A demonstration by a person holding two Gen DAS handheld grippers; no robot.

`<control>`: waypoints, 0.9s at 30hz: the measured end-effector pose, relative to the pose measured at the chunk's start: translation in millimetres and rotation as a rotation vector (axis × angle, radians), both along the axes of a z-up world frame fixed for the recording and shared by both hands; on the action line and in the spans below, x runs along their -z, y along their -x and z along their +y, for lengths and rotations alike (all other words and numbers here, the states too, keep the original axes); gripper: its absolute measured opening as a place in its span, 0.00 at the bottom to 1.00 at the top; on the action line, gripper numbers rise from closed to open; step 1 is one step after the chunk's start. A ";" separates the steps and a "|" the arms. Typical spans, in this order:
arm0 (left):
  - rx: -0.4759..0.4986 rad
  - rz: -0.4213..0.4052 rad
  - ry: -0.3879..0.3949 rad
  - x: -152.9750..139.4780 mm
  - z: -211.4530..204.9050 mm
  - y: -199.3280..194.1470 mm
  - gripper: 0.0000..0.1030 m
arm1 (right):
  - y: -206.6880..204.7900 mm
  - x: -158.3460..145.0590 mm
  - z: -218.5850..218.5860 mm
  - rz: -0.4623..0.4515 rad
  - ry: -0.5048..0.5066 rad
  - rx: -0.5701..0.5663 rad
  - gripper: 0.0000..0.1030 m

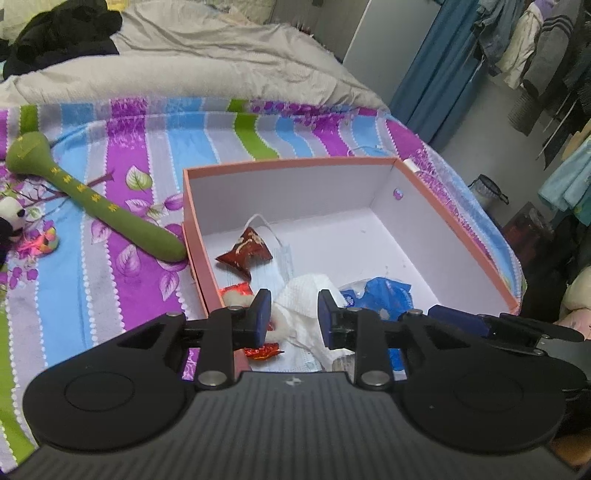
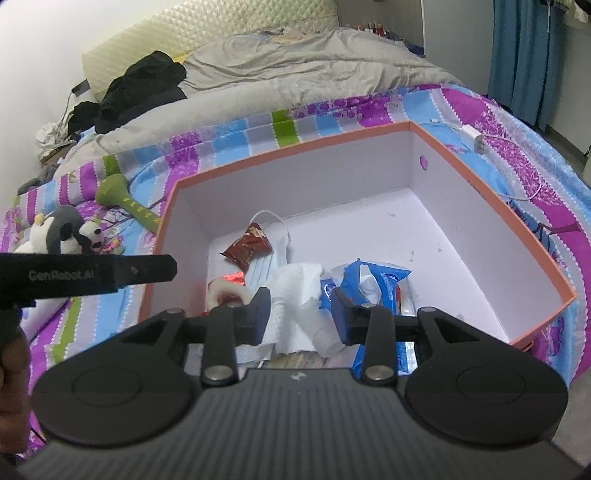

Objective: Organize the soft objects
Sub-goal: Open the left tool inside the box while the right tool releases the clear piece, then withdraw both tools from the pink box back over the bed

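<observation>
An open pink box with a white inside stands on the striped bed. In it lie a dark red pouch, a face mask, a white paper towel, a blue packet and a red-and-white soft item. My left gripper is open and empty above the box's near end, over the towel. My right gripper is open and empty over the same towel. A green plush stick and a panda toy lie left of the box.
A grey duvet and black clothes cover the far bed. A white charger with cable lies right of the box. The bed's right edge drops to the floor by hanging clothes and a blue curtain.
</observation>
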State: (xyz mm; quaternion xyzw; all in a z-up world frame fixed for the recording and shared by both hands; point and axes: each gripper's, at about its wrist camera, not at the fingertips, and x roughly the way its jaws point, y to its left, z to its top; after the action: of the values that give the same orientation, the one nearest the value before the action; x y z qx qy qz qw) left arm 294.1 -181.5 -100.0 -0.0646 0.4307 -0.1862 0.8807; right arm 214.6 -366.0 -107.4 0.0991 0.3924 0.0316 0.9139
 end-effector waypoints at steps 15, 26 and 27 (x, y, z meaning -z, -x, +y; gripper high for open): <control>-0.011 -0.097 0.021 -52.1 29.2 81.7 0.31 | 61.2 -40.1 21.0 -0.089 -0.011 -0.027 0.38; -0.038 -0.139 0.038 -72.8 57.1 147.1 0.31 | 105.9 -60.6 42.3 -0.141 -0.003 -0.059 0.38; -0.043 -0.143 0.038 -74.1 59.3 151.9 0.31 | 109.6 -61.4 44.2 -0.144 -0.003 -0.063 0.38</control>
State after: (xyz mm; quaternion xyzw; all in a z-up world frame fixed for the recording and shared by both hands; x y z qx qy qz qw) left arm 142.2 -122.2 -25.9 -0.0770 0.3614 -0.1797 0.9117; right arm 105.0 -321.7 -46.0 0.0857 0.3284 0.0679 0.9382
